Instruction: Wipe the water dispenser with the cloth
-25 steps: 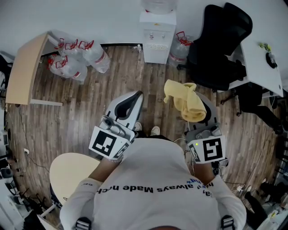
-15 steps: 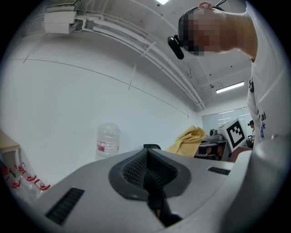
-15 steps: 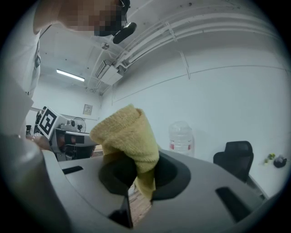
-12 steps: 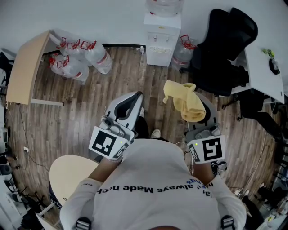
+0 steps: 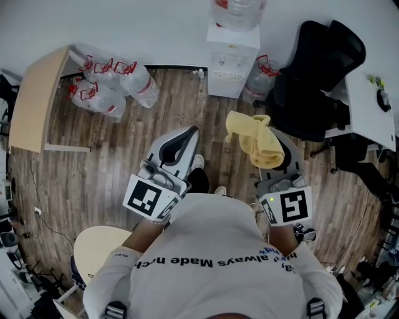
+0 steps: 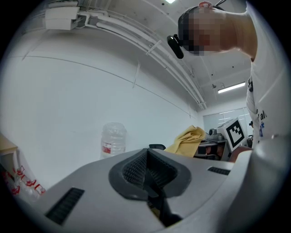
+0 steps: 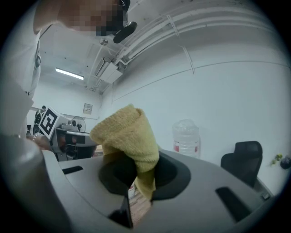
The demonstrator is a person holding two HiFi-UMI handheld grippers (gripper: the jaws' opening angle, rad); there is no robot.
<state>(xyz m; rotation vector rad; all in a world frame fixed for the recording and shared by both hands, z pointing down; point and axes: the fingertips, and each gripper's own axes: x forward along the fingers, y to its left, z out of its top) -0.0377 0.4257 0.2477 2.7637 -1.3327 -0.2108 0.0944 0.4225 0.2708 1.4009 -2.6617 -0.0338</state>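
The person (image 5: 212, 249) stands on the wooden floor (image 5: 118, 156), well apart from the water dispenser (image 5: 232, 59), which is placed ahead against the wall (image 5: 124, 25). The right claw (image 7: 136, 182) is clamped on the yellow cloth (image 7: 129, 132), which stands up bunched above the jaws. The left claw (image 6: 148, 170) is closed too, with nothing in it. I judge the step in hand is the approach; wiping has not begun. The next move needs coming close and pressing the cloth flat on the dispenser.

Water dispenser (image 5: 232, 62) — its bottle (image 5: 239, 11) cut off by top edge.
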